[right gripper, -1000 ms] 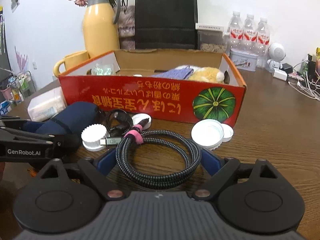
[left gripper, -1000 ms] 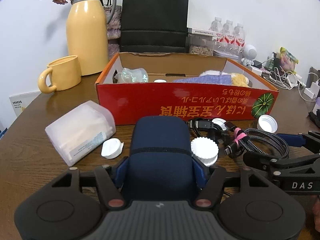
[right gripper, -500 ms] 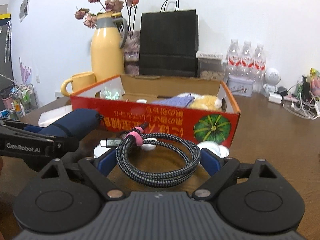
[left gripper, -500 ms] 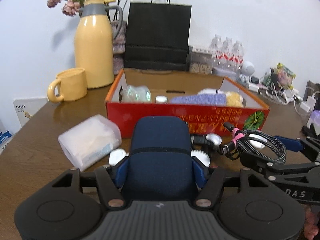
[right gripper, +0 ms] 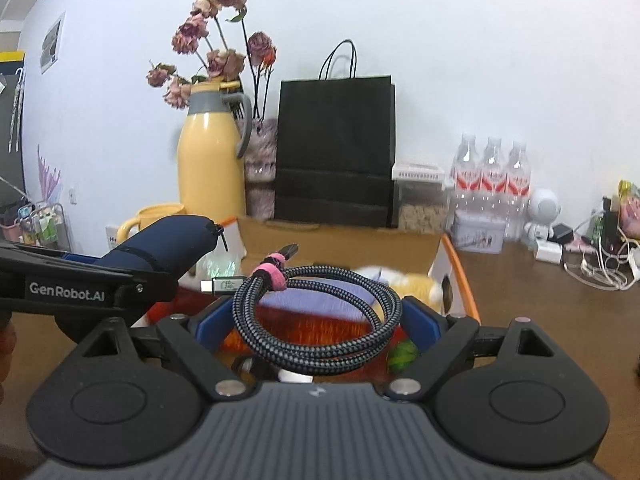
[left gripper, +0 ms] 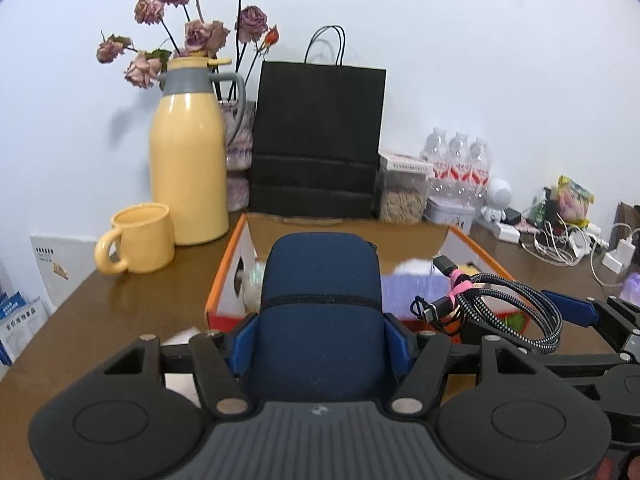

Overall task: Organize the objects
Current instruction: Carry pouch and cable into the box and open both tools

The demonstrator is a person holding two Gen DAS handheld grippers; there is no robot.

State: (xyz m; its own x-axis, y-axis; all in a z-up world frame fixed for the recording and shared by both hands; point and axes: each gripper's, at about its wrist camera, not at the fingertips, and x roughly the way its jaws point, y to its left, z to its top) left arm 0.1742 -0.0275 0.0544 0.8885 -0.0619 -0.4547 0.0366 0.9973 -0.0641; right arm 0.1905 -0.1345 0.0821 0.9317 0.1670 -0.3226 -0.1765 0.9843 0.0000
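Note:
My left gripper (left gripper: 320, 340) is shut on a navy blue zip pouch (left gripper: 320, 304), held in the air in front of the red cardboard box (left gripper: 224, 304). My right gripper (right gripper: 320, 320) is shut on a coiled black braided cable (right gripper: 320, 320) bound by a pink strap (right gripper: 272, 272), also lifted before the box (right gripper: 456, 272). In the left wrist view the cable (left gripper: 508, 312) hangs at right. In the right wrist view the pouch (right gripper: 168, 248) shows at left. A purple cloth (right gripper: 316, 302) and a yellow plush (right gripper: 416, 284) lie inside the box.
Behind the box stand a yellow thermos (left gripper: 186, 168) with dried roses, a yellow mug (left gripper: 138, 244), a black paper bag (left gripper: 320, 140) and water bottles (left gripper: 460, 168). Chargers and white cables (left gripper: 568, 244) clutter the table's right side. Booklets (left gripper: 24, 320) lie at the left edge.
Both grippers have risen off the table with the pouch and the cable and tilted up. The white caps and tissue pack on the table have dropped out of sight.

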